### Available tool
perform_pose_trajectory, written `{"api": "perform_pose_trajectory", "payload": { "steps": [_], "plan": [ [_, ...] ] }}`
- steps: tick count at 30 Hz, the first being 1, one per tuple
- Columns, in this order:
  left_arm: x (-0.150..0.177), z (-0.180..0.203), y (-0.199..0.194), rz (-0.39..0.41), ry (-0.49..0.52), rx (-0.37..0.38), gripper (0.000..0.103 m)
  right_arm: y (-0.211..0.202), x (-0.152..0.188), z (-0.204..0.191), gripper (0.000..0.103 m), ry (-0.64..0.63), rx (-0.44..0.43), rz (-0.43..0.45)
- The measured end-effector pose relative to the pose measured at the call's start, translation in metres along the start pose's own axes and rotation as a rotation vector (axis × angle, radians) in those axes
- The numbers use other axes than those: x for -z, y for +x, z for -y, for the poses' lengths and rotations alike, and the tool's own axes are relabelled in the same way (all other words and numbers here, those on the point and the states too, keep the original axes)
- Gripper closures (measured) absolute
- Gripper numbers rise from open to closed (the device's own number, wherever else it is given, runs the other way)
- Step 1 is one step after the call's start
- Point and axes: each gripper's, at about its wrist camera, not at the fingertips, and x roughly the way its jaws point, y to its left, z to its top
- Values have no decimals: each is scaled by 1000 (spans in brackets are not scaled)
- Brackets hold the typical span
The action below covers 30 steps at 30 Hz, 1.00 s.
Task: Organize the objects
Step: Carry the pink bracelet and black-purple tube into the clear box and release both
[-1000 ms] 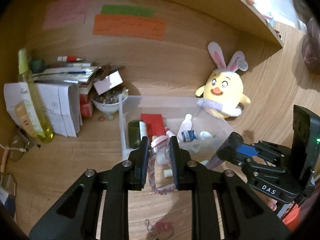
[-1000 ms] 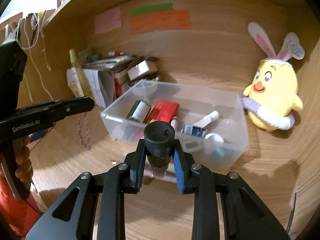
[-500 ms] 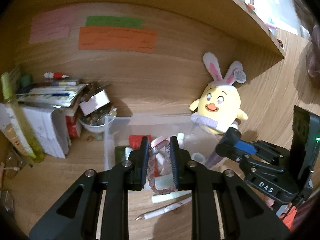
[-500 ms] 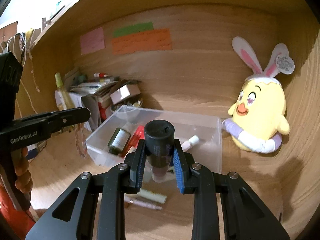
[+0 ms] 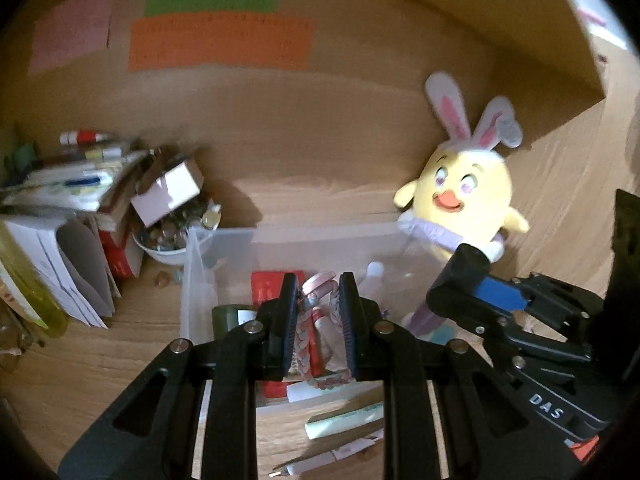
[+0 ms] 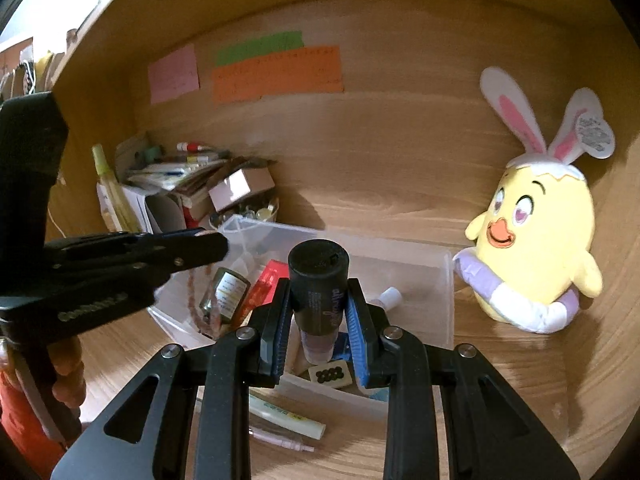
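Both grippers point forward and slanted downward toward a clear plastic bin [image 6: 438, 280] that sits on the wooden tabletop [image 6: 520, 380] in front of a wooden back wall. The left gripper [image 5: 316, 308] has its jaws drawn nearly together and clamped on a braided cord bracelet [image 5: 304, 344] with a pink piece at its top; the braid loops down between the pads and hangs over the near part of the bin. In the right wrist view this gripper reaches in from the left, with the braid dangling below its tips over the bin's left end, and fingers of the person's hand [image 6: 66, 376] wrap its handle. The right gripper [image 6: 320, 312] has its blue-padded jaws clenched on a dark-capped tube [image 6: 320, 292], held upright with the black cap on top and a pale pinkish body below, just above the near side of the bin. Inside the bin lie a dark green bottle [image 6: 226, 292], a red packet [image 6: 266, 284] and a small white-capped bottle [image 6: 386, 296]. On the tabletop before the bin rest a pale green tube [image 5: 344, 420] and a pen [image 5: 320, 458]. A yellow plush chick [image 6: 532, 240] with rabbit ears stands right of the bin, against the wall.
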Motion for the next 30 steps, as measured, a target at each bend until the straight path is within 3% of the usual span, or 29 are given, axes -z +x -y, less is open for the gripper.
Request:
{"api": "perform_pose_trajectory", "payload": {
  "steps": [12, 19, 25, 27, 30],
  "plan": [
    [9, -13, 36, -80, -35, -9, 83, 43, 12, 3, 79, -8, 5, -109],
    [13, -13, 46, -120, -44, -9, 81, 51, 14, 1, 79, -31, 43, -120],
    [12, -16, 34, -97, -61, -17, 58, 59, 17, 2, 78, -36, 68, -156],
    [11, -16, 28, -80, -62, -19, 50, 60, 18, 3, 67, -33, 77, -163],
    [11, -15, 18, -60, -60, -18, 46, 55, 17, 3, 54, -38, 98, -146]
  ]
}}
